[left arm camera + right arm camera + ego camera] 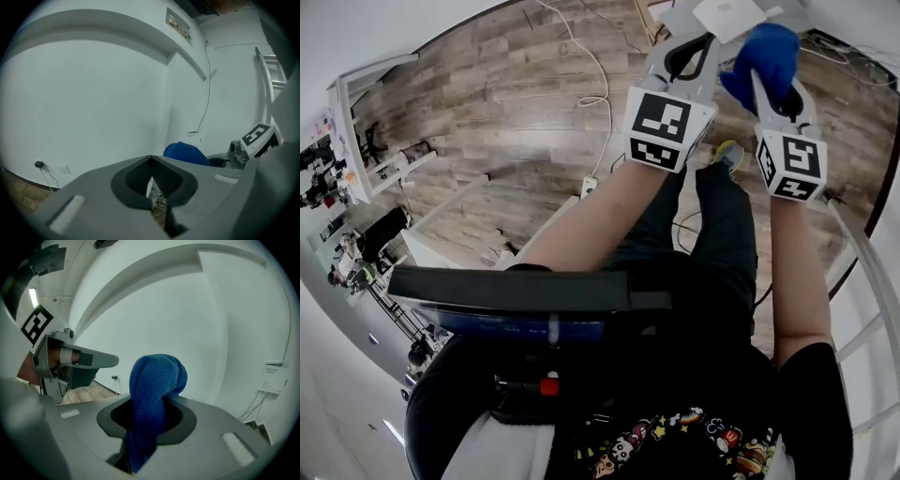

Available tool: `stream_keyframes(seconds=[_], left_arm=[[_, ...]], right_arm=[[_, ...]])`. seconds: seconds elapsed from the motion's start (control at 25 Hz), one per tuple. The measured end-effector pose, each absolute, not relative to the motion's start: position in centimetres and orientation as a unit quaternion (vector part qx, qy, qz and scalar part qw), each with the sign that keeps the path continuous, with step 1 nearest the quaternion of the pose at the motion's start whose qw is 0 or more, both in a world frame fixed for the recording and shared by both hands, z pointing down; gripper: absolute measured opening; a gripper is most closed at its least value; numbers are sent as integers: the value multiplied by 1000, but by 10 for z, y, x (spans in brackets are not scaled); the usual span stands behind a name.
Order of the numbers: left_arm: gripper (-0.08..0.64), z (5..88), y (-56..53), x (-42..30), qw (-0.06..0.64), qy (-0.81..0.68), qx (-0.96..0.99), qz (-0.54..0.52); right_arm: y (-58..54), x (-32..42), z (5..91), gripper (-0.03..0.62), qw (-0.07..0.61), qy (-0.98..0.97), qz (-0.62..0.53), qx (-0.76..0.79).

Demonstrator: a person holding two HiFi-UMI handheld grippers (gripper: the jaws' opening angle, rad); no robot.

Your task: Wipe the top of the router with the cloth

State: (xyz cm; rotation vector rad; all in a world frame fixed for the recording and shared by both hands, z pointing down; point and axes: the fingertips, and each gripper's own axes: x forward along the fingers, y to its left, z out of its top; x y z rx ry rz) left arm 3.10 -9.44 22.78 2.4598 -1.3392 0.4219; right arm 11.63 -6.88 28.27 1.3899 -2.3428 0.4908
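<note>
Pinching blue cloth [157, 380] in right claw [149, 404], left claw [151, 160] closed

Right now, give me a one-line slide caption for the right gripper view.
Right gripper shut on a bunched blue microfibre cloth before a white wall, left gripper alongside.

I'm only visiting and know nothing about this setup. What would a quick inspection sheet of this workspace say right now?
Surface: gray shelf at the head view's top edge, mostly cut off.
Job's things: blue cloth bunched in the right gripper; flat white box, probably the router, on the shelf.
Clutter: nothing seen.
Grippers: left gripper shut and empty; right gripper shut on the cloth; both raised, facing white walls.
Cables: white cable runs across the wooden floor toward a power strip.
Surroundings: white shelving at the left.
</note>
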Motion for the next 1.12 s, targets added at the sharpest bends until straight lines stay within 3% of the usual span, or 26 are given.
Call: stream_keyframes(seconds=[0.76,1.12], left_arm=[[0,442,-184,23,128,-488,851,145],[0,495,-198,16,124,-479,856,151]], right_arm=[[-161,110,501,129,230,-849,118,461],[-179,80,559,126,275,-871,110,393]])
